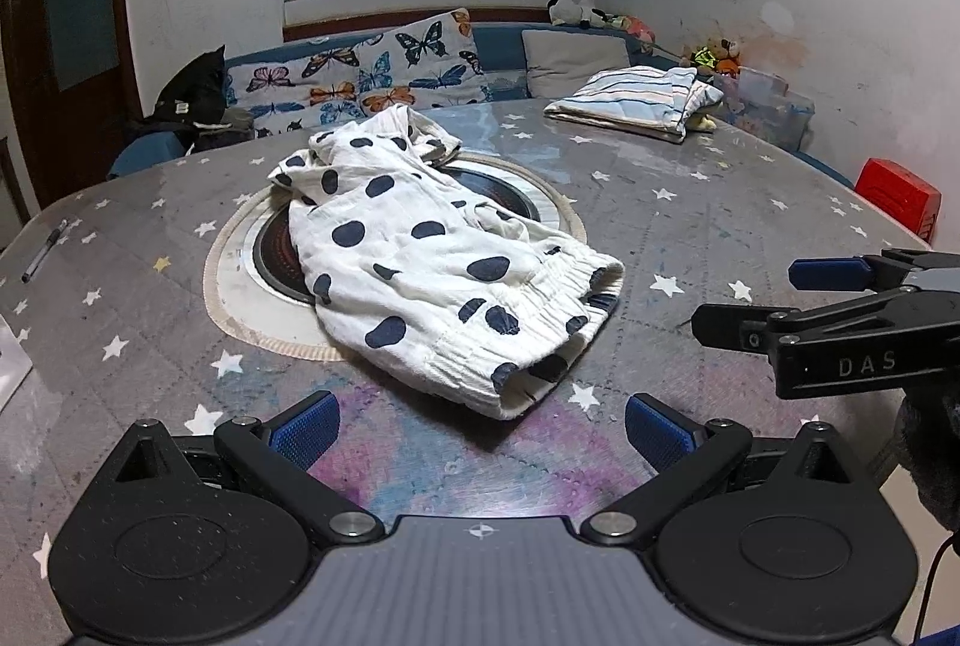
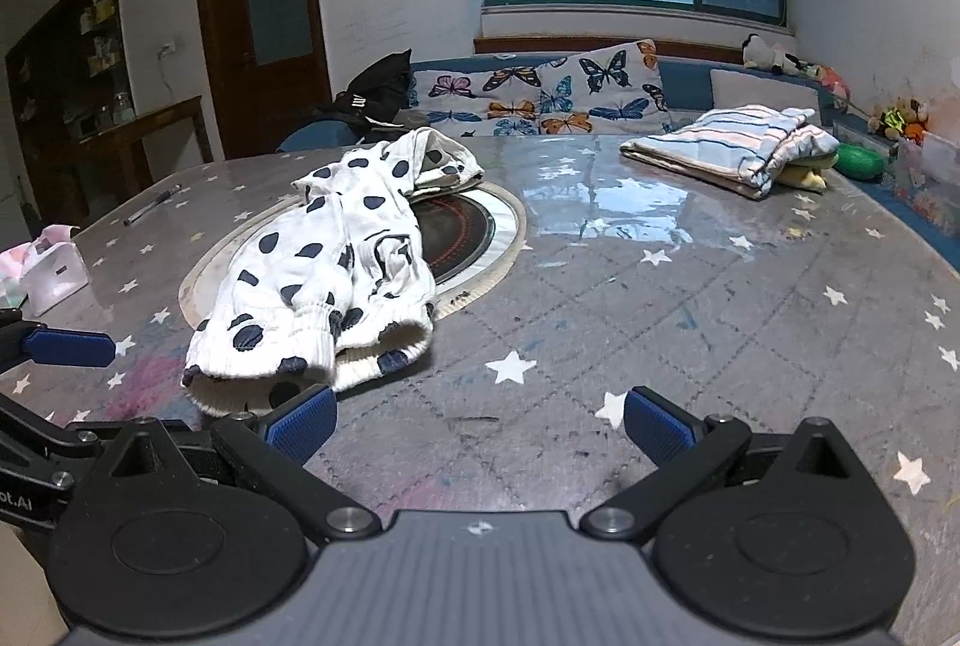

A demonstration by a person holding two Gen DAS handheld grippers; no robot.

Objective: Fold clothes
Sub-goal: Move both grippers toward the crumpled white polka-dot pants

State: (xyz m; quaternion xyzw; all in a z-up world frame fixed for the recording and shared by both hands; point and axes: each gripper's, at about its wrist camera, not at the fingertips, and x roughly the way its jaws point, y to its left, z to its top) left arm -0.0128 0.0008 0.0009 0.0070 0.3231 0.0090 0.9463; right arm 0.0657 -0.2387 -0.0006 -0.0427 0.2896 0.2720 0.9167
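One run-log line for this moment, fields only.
stage: pre-grasp | left claw: open, empty | right claw: open, empty | spotted garment: crumpled, unfolded on table | striped garment: folded, far side

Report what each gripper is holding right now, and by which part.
Nothing is held. The left gripper and the right gripper both have their jaws wide open above the table; the spotted white garment lies crumpled and ungrasped.

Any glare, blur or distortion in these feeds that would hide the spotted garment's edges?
Left wrist view: sharp, even indoor light; fisheye bends the table rim, and the spotted garment casts a soft shadow at its near hem. Right wrist view: window glare streaks the tabletop near the striped folded cloth, clear of the garment; corners darken.
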